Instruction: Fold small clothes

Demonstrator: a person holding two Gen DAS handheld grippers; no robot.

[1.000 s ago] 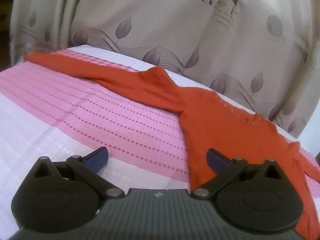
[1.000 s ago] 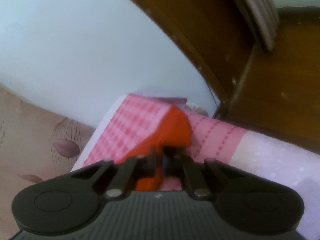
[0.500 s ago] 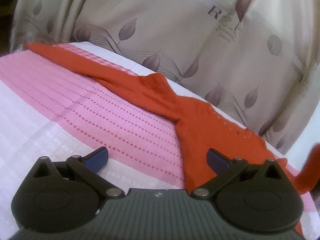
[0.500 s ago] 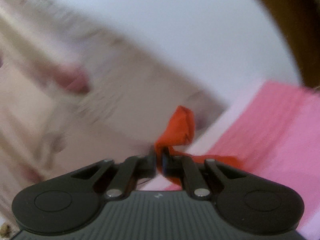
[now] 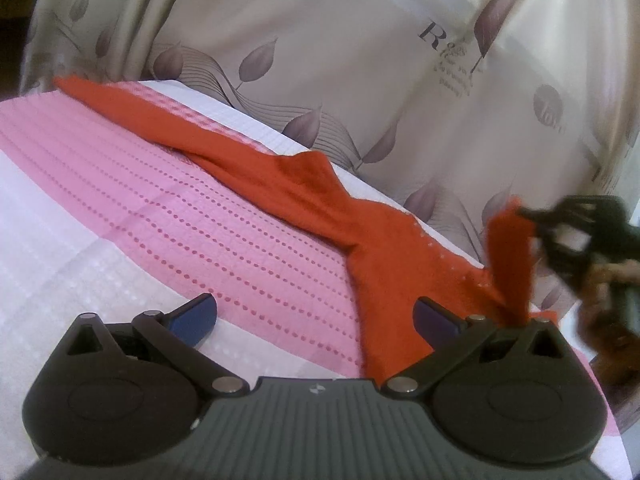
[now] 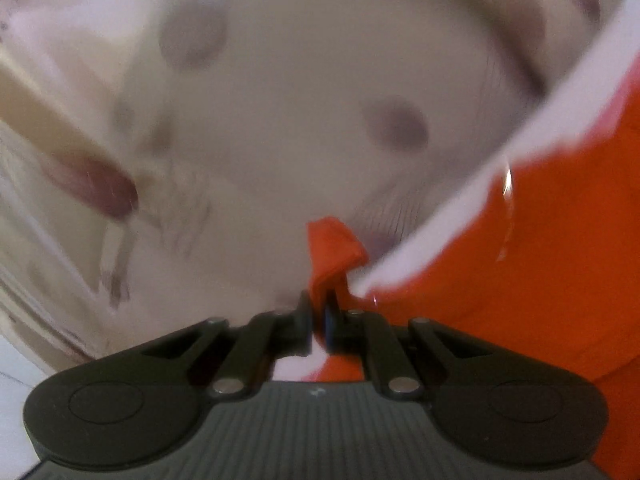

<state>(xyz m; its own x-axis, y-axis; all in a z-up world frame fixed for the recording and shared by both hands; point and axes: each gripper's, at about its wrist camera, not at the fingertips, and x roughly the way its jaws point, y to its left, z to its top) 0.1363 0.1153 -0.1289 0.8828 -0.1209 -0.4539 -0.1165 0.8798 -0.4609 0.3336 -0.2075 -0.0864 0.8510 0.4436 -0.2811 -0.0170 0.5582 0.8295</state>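
Observation:
An orange-red long-sleeved garment (image 5: 384, 256) lies on the bed; one sleeve stretches to the far left along the back edge. My left gripper (image 5: 316, 318) is open and empty, low over the bedspread beside the garment's near edge. My right gripper (image 6: 319, 312) is shut on the end of the other sleeve (image 6: 332, 246) and holds it up in the air. It also shows in the left wrist view (image 5: 532, 220), blurred, with the lifted sleeve (image 5: 512, 264) hanging from it. The garment's body (image 6: 552, 248) fills the right of the right wrist view.
The bed has a pink dotted and white bedspread (image 5: 168, 216). A beige curtain with leaf prints (image 5: 360, 80) hangs right behind the bed's far edge. The right wrist view is blurred by motion.
My right gripper has lifted the sleeve end and swung it leftward over the garment, coming into the left wrist view. My left gripper has drifted slightly and stays open.

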